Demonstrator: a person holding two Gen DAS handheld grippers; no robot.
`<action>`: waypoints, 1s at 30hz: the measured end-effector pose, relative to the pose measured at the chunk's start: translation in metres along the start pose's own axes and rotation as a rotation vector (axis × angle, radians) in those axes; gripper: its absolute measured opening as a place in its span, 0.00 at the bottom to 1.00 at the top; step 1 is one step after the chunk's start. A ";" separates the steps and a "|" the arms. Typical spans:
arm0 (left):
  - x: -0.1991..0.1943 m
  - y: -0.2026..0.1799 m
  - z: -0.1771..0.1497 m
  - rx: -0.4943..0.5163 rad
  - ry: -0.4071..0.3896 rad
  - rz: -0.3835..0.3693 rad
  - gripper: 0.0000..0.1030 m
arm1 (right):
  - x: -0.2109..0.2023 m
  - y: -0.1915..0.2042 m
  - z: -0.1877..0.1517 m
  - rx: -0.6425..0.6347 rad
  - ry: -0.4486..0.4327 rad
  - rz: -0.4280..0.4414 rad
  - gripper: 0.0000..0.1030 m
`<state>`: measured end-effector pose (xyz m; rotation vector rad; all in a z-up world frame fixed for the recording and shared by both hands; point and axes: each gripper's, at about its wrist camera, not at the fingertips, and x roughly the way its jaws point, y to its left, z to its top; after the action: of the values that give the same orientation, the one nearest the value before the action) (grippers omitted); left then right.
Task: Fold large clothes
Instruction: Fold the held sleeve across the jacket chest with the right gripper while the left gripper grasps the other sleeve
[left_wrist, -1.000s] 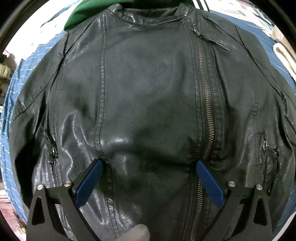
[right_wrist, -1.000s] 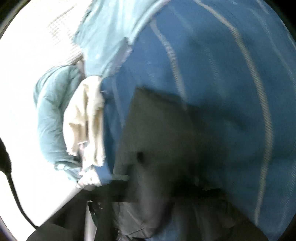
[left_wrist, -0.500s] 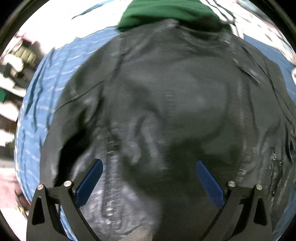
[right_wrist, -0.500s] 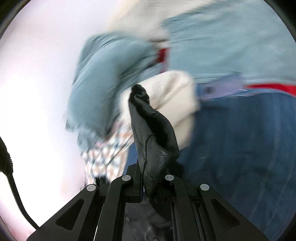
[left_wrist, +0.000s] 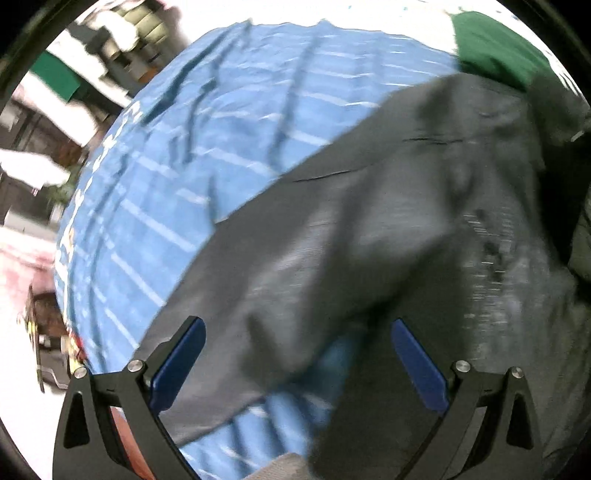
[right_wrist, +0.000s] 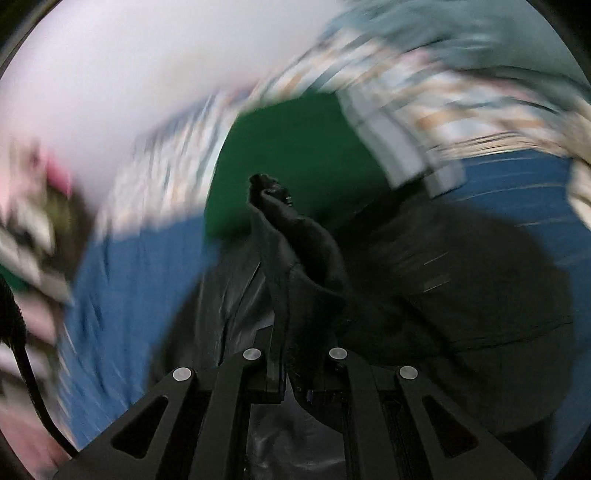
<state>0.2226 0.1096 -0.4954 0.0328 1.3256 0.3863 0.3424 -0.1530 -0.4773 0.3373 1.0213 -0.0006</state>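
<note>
Right wrist view only: right gripper (right_wrist: 295, 373) clamped on fold of black leather jacket (right_wrist: 306, 266); fold sticks up between its fingers (right_wrist: 273, 354).
Left wrist view only: left gripper (left_wrist: 297, 354) fingers wide apart, nothing between, above jacket.
Jacket lies spread on blue striped sheet (left_wrist: 207, 155).
Farther, both views: green cloth (left_wrist: 491, 48). Blurry.

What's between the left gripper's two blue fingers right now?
Nothing is gripped: in the left wrist view the open left gripper frames only the black jacket and blue sheet below.
</note>
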 end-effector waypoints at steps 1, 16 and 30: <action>0.002 0.010 -0.001 -0.021 0.008 0.003 1.00 | 0.024 0.023 -0.016 -0.072 0.050 -0.029 0.07; 0.014 0.128 -0.108 -0.685 0.261 -0.295 0.99 | -0.020 0.046 -0.055 -0.200 0.204 0.055 0.68; 0.061 0.212 -0.152 -1.248 0.084 -0.260 0.14 | -0.024 -0.061 -0.080 0.042 0.418 0.005 0.68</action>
<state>0.0354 0.2964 -0.5395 -1.1884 0.9621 0.9321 0.2532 -0.1925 -0.5116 0.3869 1.4353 0.0552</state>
